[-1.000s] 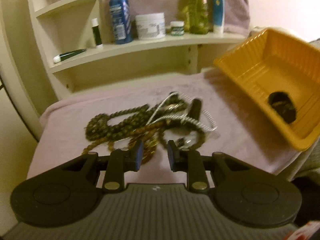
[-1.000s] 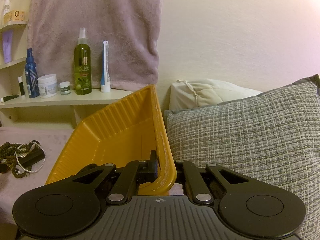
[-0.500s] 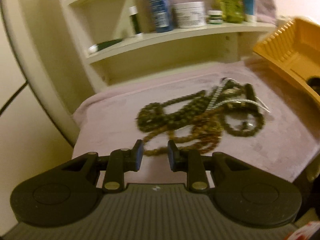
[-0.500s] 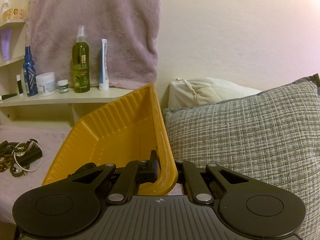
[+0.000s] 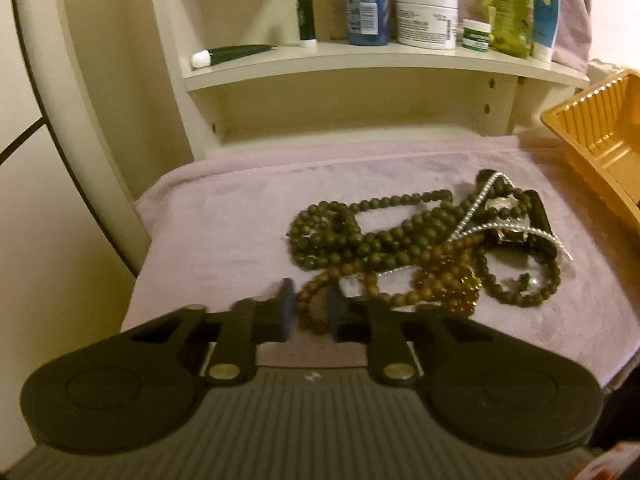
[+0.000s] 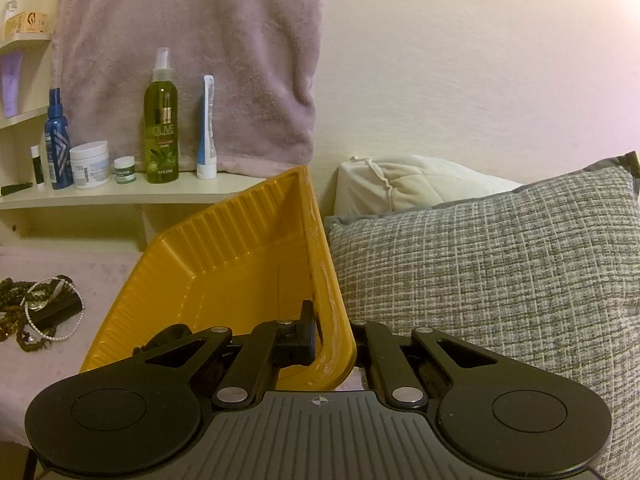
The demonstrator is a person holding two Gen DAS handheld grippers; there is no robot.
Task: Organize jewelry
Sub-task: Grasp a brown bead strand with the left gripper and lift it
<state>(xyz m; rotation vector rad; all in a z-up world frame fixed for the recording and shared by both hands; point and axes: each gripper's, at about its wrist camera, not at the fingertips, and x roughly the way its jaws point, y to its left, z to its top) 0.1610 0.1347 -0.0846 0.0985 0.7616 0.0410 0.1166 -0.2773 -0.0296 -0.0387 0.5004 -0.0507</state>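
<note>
Your left gripper, narrowly parted, straddles a brown bead strand in the tangled jewelry; your right gripper clamps the tilted yellow tray.

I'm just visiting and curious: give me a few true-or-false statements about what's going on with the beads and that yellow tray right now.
1. The right gripper is clamped on the rim of the yellow tray. True.
2. The tray lies flat on the cloth. False: it is tilted up, held by one edge.
3. The left gripper has its fingers on either side of a brown bead strand. True.
4. The jewelry pile sits on the shelf with the bottles. False: it lies on the pink cloth below the shelf.
</note>
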